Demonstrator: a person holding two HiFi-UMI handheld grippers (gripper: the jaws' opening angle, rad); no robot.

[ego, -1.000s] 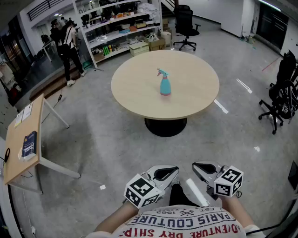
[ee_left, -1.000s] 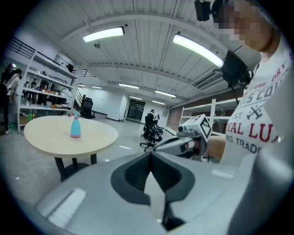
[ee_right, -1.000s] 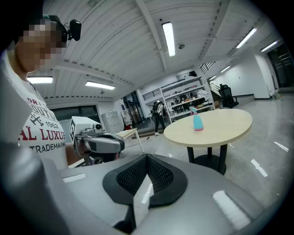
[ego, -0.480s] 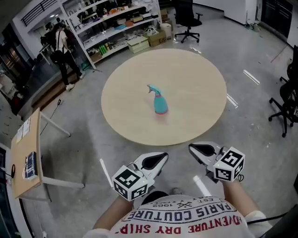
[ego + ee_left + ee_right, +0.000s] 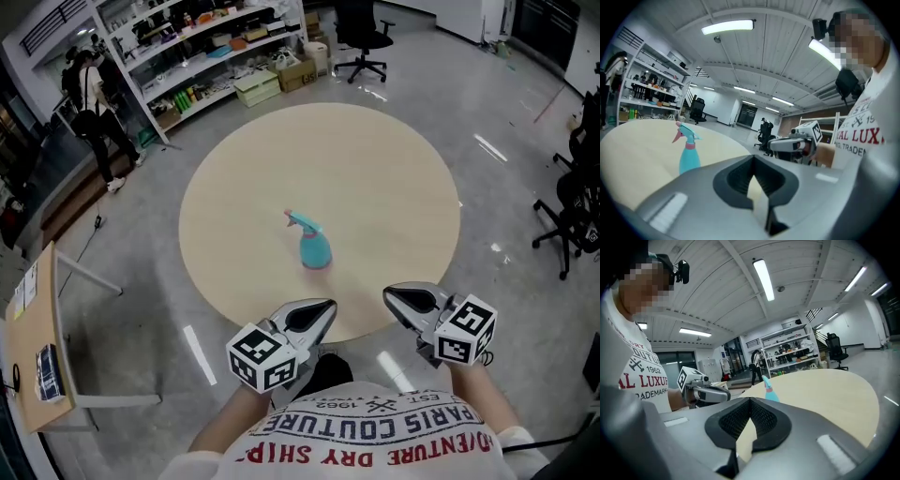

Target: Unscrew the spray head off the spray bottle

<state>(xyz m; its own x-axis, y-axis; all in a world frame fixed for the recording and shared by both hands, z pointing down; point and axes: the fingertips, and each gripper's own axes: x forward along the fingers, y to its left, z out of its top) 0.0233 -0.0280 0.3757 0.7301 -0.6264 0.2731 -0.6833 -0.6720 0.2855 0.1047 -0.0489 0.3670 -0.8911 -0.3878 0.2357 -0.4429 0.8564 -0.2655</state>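
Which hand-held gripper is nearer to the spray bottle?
Left. In head view, the left hand-held gripper is just below the spray bottle; the right hand-held gripper is farther, lower right.

The person wears a white T-shirt (image 5: 375, 448) that fills the head view's six o'clock edge. It is printed with curved rows of red and dark grey capitals. The left gripper (image 5: 326, 307), at seven o'clock, and the right gripper (image 5: 394, 297), at five o'clock, match. Each has a pale grey moulded shell with a black ribbed lining round a teardrop-shaped opening. Behind each sits a white cube with black square markers, the left cube (image 5: 262, 358) and the right cube (image 5: 464, 330). In the right gripper view a small black head camera (image 5: 679, 269) shows at eleven o'clock. In the left gripper view a dark box (image 5: 847, 84), possibly strap-mounted, hangs at the chest.
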